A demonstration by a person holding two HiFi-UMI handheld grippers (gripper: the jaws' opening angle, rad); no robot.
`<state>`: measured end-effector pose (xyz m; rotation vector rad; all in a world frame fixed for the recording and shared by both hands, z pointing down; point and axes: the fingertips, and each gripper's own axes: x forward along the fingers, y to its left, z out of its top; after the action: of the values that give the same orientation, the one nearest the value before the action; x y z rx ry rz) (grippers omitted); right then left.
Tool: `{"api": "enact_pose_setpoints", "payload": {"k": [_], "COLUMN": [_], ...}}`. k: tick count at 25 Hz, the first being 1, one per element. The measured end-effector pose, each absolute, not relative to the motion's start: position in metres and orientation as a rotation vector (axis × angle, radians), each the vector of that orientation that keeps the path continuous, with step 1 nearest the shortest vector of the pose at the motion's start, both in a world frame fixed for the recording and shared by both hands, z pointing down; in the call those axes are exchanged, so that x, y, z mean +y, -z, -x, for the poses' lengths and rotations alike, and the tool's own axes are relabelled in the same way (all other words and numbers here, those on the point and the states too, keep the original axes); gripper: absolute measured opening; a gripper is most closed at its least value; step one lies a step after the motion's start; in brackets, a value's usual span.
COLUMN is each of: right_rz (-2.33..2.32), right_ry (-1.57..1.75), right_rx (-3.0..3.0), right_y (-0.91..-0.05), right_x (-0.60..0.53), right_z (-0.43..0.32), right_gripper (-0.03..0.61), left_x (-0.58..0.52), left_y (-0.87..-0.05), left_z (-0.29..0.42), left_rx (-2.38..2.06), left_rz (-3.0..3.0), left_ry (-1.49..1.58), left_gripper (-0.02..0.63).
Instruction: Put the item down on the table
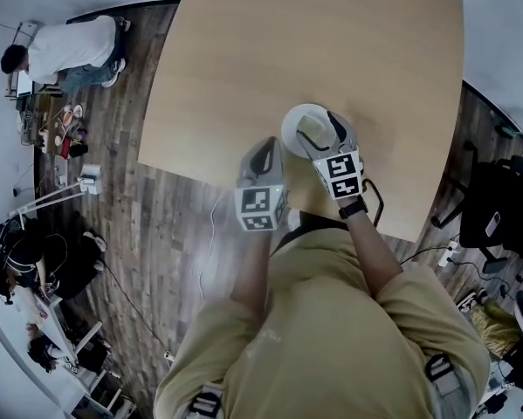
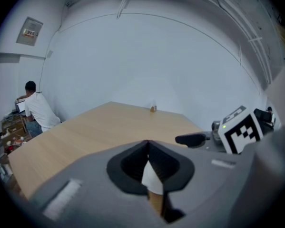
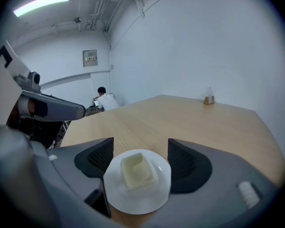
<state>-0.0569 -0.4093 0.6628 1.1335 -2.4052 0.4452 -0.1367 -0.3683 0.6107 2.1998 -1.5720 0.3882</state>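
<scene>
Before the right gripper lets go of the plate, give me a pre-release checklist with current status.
1. Right gripper holding the plate: ok, a jaw at each side of its rim.
2. Pale block seated on the plate: ok, near the middle.
3. Plate over the table, inside the near edge: ok in the head view.
4. Plate resting on the tabletop: cannot tell.
5. Left gripper out of the way: ok, jaws together, empty, beside the plate.

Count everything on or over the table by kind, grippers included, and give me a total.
Grippers: 2, the left gripper and the right gripper
White plate: 1
Pale yellow block on the plate: 1
Small holder at the far edge of the table: 1
Total: 5
</scene>
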Motion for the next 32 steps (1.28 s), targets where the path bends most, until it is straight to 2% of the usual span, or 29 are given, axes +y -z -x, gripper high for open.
{"api": "enact_pose_setpoints", "payload": {"k": [2,6,9,20,32], "right_rz": [-1.186,-1.278,-1.336,-1.502,-1.547], "right_ry": [-0.436,-0.402,-0.353,-0.216,-0.143], "right_rx": [-2.438,-2.511,-2.547,-2.575,-2.599], "right_y": [-0.642,-0.595,-0.563,-0.478,-0.448], "right_x": [-0.400,-0.378,-0.360,-0.281,-0.203], "right_z": [0.050,0.035,0.022,-0.030,-0.031], "right_gripper": [0.341,0.231,0.173,0.015,0.006], "left_x": [-0.362,-0.345,-0.331,-0.263,-0.194], "left_y": [-0.600,-0.574,-0.554,-0.465,-0.446], "left_z": [0.137,0.134,0.131,0.129,0.119], "left_rx": [-1.581,-1.594,-1.606,-1.663,-1.682], "left_rz": [-2.217,-2.272,-2.314,-2.414,-2.488], "left_ry": [-0.366,-0.323,-0.288,-0.097,-0.092], "left_gripper": [0.002,0.002,0.002,0.002,0.002]}}
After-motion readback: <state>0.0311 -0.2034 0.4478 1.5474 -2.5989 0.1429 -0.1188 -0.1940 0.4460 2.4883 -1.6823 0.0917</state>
